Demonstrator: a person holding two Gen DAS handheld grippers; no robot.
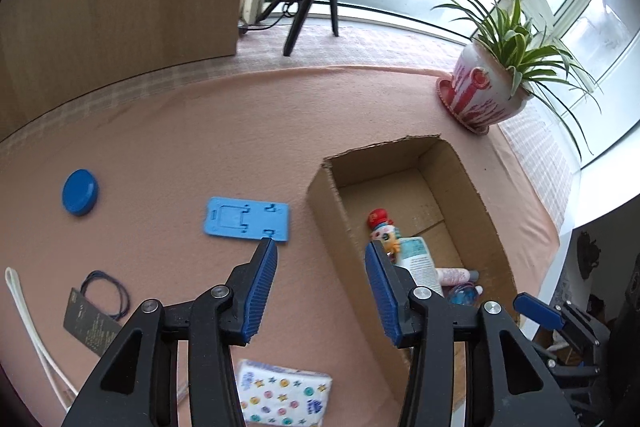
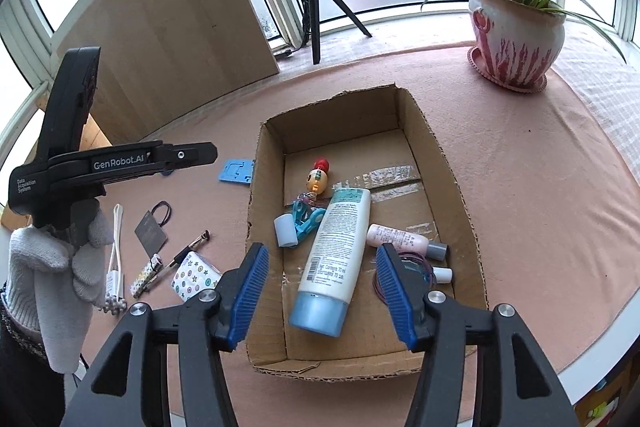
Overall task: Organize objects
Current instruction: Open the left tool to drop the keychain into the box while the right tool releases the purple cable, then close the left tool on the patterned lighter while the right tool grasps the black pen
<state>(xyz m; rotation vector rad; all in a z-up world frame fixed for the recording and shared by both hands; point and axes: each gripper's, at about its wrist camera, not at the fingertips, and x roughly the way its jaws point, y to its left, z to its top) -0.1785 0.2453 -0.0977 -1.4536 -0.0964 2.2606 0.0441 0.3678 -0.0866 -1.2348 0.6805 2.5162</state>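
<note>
An open cardboard box (image 2: 452, 183) (image 1: 326, 211) lies on the pink cloth. It holds a white tube with a blue cap (image 2: 336, 259) (image 1: 418, 259), a small doll (image 2: 318, 179) (image 1: 384, 229), a pink bottle (image 2: 400, 239), a blue clip (image 2: 306, 219) and a white cap (image 2: 285, 230). My right gripper (image 2: 322, 261) hangs open above the tube, holding nothing. My left gripper (image 1: 322, 251) is open over the box's left wall, empty. Left of the box lie a blue phone stand (image 1: 248, 218) (image 2: 236, 171), a blue lid (image 1: 80, 191), a patterned packet (image 1: 280, 397) (image 2: 195, 275) and hair ties on a card (image 1: 100, 301) (image 2: 154, 227).
A potted plant (image 1: 486, 85) (image 2: 516, 39) stands at the back right. A ring light tripod (image 2: 316, 11) and a wooden board (image 2: 172, 23) are behind. A pen (image 2: 188, 253), a lighter-like stick (image 2: 146, 275) and a white cable (image 2: 114, 259) lie at the left. A gloved hand (image 2: 52, 267) holds the left gripper.
</note>
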